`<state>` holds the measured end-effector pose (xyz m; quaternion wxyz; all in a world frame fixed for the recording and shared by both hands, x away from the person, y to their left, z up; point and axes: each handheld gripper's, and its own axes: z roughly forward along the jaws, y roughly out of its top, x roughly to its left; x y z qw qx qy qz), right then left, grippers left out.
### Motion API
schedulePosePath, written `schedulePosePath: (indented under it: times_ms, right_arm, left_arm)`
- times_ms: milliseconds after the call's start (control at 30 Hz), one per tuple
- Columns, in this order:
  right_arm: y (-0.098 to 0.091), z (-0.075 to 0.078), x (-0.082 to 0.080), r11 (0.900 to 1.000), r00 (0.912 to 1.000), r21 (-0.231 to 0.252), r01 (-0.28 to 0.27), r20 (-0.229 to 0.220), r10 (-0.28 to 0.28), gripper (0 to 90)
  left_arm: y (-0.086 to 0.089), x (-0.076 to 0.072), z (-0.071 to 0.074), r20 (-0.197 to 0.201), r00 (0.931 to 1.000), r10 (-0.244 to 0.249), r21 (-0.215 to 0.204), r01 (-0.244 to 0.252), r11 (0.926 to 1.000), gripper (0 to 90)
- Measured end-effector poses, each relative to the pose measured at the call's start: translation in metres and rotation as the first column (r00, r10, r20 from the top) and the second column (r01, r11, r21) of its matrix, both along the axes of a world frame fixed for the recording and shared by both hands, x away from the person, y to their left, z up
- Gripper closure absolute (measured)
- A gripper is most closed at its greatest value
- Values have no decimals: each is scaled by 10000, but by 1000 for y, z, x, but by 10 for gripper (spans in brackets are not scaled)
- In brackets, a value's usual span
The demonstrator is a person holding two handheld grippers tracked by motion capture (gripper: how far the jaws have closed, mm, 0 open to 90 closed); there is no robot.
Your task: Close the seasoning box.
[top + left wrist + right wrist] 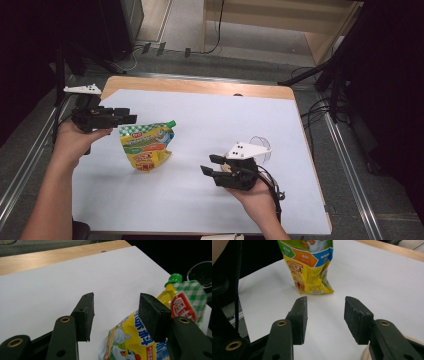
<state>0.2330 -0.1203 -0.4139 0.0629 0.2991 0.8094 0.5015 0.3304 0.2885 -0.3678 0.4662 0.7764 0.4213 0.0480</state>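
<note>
On white table [210,125], pouch [130,340] base cropped

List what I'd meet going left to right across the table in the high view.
Left gripper → yellow pouch with a green cap → right gripper → clear cup.

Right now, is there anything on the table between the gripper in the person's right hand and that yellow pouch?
No. In the high view, only bare white table separates the right gripper from the yellow pouch; the right gripper view shows the same.
</note>
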Motion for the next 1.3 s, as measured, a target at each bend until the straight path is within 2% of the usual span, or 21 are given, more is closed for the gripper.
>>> schedulePosePath:
  times_ms: [167, 267, 433, 500, 867, 1100, 1200, 1300]
  right_arm:
    - [-11, 7, 4, 9998, 9997, -24, 221, -32, -221, 564]
    - [-17, 12, 5, 9996, 9996, -43, 283, 10, -283, 572]
    - [-31, 21, 7, 9986, 9986, -73, 524, 48, -524, 594]
    - [-37, 24, 9, 9981, 9981, -40, 614, 35, -614, 609]
    - [-68, 38, 12, 9945, 9946, 63, 1041, -25, -1041, 770]
    - [-84, 45, 12, 9924, 9923, -36, 1233, 79, -1233, 897]
    - [-92, 47, 12, 9918, 9920, -164, 1264, 64, -1263, 900]
    - [-100, 50, 12, 9895, 9896, -68, 1441, 43, -1441, 900]
  left_arm:
    - [3, 0, -5, 56, 10000, -25, -74, 25, 10000, 466]
    - [4, 0, -8, 9, 10000, -34, 73, 34, 10000, 460]
    - [6, 2, -12, -134, 9999, 53, -23, -54, 10000, 456]
    - [7, 2, -14, -170, 9998, 77, 62, -76, 10000, 456]
    - [6, 2, -21, -294, 9996, 27, 29, -27, 10000, 454]
    - [5, 2, -22, -330, 9995, 8, 55, -6, 10000, 454]
    - [5, 2, -23, -356, 9994, 15, 53, -13, 10000, 452]
    - [5, 2, -23, -390, 9992, 38, 63, -36, 10000, 452]
